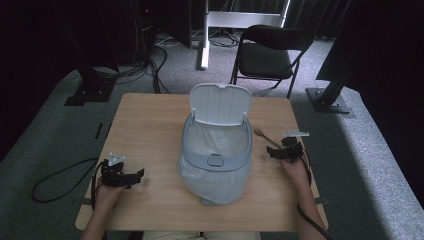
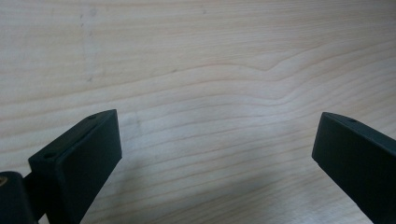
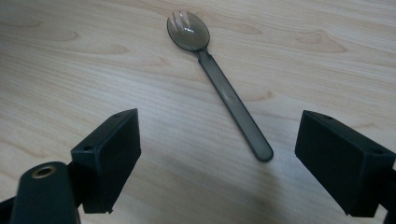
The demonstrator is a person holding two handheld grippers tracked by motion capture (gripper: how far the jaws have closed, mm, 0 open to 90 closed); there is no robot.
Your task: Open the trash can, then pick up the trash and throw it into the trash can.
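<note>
Right claw (image 3: 217,154) gapes wide just short of the spork (image 3: 219,88), whose handle end lies between its jaws, untouched. Pickup and drop into the open bin (image 1: 216,150) beside it remain. Left claw (image 2: 217,154) idles wide.

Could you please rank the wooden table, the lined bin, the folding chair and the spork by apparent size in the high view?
1. Light wooden table.
2. Grey lidded bin with white liner.
3. Black folding chair, farther away, so uncertain.
4. Translucent brown plastic spork.
</note>
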